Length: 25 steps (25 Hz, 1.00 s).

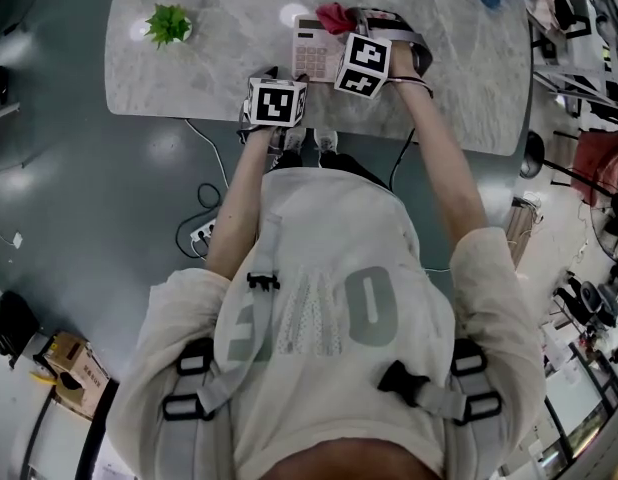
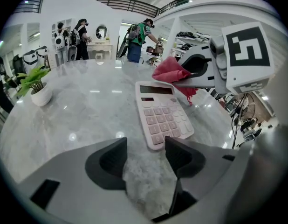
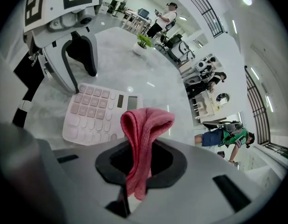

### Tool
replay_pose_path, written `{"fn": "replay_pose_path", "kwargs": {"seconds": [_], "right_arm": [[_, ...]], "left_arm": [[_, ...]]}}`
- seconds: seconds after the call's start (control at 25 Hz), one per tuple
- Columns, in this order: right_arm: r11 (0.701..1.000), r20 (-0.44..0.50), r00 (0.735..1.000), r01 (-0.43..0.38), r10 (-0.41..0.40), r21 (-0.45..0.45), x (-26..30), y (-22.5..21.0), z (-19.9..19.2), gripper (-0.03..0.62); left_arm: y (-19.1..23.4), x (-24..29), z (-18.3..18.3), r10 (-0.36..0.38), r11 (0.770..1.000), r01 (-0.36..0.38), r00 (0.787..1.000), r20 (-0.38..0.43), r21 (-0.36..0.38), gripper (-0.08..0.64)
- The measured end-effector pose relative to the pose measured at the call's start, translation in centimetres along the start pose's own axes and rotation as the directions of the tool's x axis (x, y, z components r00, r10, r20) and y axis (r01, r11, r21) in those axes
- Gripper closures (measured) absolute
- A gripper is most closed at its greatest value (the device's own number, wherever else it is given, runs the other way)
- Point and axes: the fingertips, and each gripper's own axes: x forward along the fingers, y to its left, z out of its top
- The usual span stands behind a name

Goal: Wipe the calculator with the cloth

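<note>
A pink calculator [image 2: 162, 113] lies flat on the marble bench [image 2: 78, 120], keys up, with its display at the far end. The red cloth [image 3: 141, 134] is clamped in the right hand-held gripper [image 3: 142, 158], whose jaws are closed on a bunched fold of it. A loop of cloth stands out ahead of the jaws. The cloth is held just over the calculator's display end; whether it touches the case cannot be told. The left hand-held gripper [image 2: 146, 153] is held at the calculator's near edge, jaws apart, with only bare bench between them. A small potted plant [image 1: 169, 25] stands well to the left of the calculator.

The cloth is judged soft and limp, so only the loop close to the jaws can be pressed down with any control. The calculator is judged light, stiff plastic on a smooth bench, so it is likely to slide under a sideways stroke. It is best steadied by the left hand-held gripper at its near corner or long edges, clear of the keys. The keys give under pressure and the display window is the most fragile part, so light strokes are called for.
</note>
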Motion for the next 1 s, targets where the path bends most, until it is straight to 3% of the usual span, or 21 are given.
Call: {"fn": "replay_pose_path", "kwargs": {"seconds": [0.64, 1.0], "right_arm": [[0.999, -0.031, 0.999, -0.032, 0.031, -0.01, 1.0, 1.8, 0.0, 0.537], [0.993, -0.013, 0.994, -0.113, 0.113, 0.017, 1.1, 4.0, 0.1, 0.537]], "left_arm": [[0.1, 0.3, 0.1, -0.007, 1.0, 0.007, 1.0, 0.014, 0.006, 0.305], [0.2, 0.4, 0.0, -0.009, 1.0, 0.009, 1.0, 0.016, 0.005, 0.305]]}}
